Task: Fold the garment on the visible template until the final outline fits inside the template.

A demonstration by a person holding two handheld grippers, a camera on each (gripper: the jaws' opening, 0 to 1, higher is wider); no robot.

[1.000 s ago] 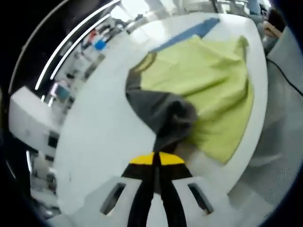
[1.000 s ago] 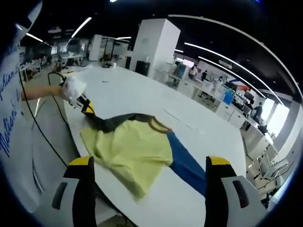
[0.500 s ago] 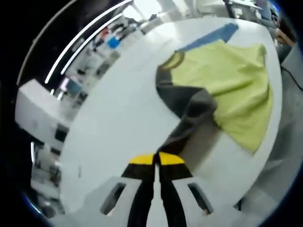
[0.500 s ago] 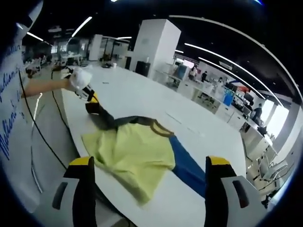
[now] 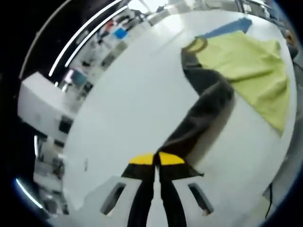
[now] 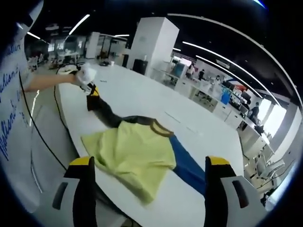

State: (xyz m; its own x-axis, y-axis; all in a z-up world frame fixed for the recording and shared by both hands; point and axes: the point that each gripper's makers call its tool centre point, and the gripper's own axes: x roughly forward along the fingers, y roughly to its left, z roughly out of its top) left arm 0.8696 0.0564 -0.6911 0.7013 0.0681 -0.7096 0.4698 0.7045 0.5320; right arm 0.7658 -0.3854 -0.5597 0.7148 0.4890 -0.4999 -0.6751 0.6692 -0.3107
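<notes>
- In the left gripper view, the left gripper (image 5: 156,163) is rising from the bottom centre with its yellow-tipped jaws pressed together, pinching the end of a dark grey sleeve (image 5: 201,118).
- The sleeve is stretching in a taut band from the jaws toward the upper right of the frame, where it is joining the yellow-green shirt (image 5: 248,66) lying on the white table (image 5: 137,94).
- The shirt's collar (image 5: 195,45) is sitting at the upper centre-right, and a blue strip (image 5: 227,27) is lying on the table just beyond the shirt, near the top right.
- In the right gripper view, the right gripper (image 6: 150,177) is standing at the bottom of the frame with its two jaws spread wide apart and nothing between them, above the near edge of the table (image 6: 142,94).
- In that view the shirt (image 6: 130,153) is lying in the lower centre, with the blue strip (image 6: 187,168) poking out from under its right side.
- The sleeve (image 6: 106,113) is running up and to the left to the left gripper (image 6: 92,92), which a gloved hand (image 6: 85,75) is holding at the upper left of the frame.
- A black cable (image 6: 40,127) is hanging down along the left side, beside the table edge.
</notes>
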